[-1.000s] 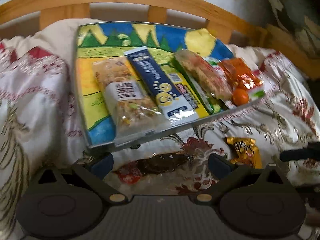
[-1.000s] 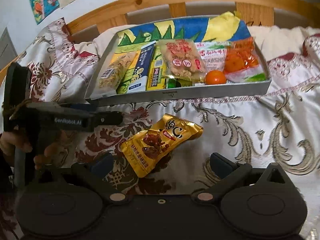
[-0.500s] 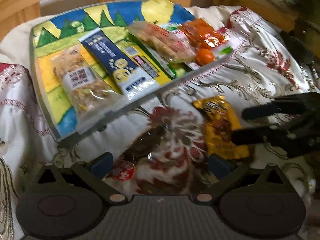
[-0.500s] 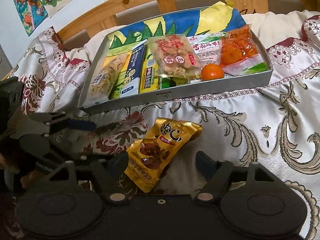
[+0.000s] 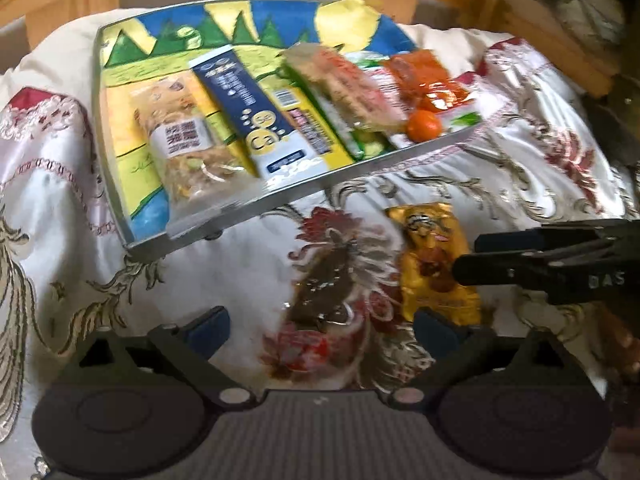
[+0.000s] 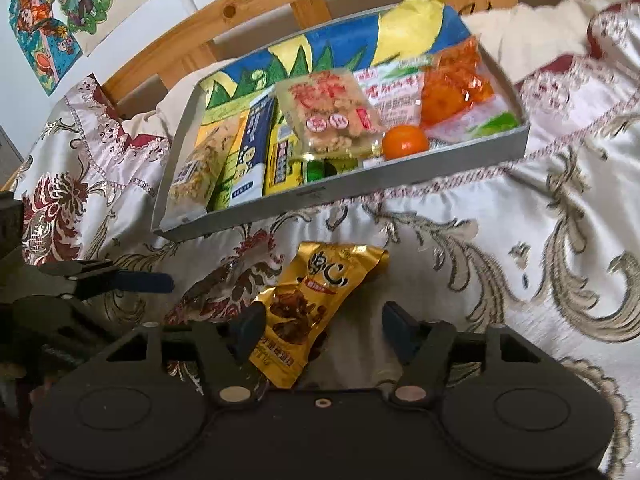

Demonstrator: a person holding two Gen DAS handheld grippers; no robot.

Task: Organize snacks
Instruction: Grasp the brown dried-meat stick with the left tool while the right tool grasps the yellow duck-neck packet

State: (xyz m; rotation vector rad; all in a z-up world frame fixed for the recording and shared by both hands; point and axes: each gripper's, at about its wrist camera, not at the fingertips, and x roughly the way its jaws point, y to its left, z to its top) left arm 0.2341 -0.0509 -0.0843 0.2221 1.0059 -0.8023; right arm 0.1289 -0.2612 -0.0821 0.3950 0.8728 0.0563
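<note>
Now closing right gripper (image 6: 320,332) around gold snack packet (image 6: 316,308), lengthwise toward tray (image 6: 360,184); pads not yet pressing, nothing held.

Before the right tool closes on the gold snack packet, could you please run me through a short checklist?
1. Gold snack packet sits between the closing right tool pads: ok.
2. Pads pressing the packet: not yet.
3. Left tool, closing slightly, straddles the clear dark-snack wrapper, apart from the gold packet: ok.
4. Tray has bare floor at the back: ok.
5. Tangerine against the front wall, stable: cannot tell.
</note>
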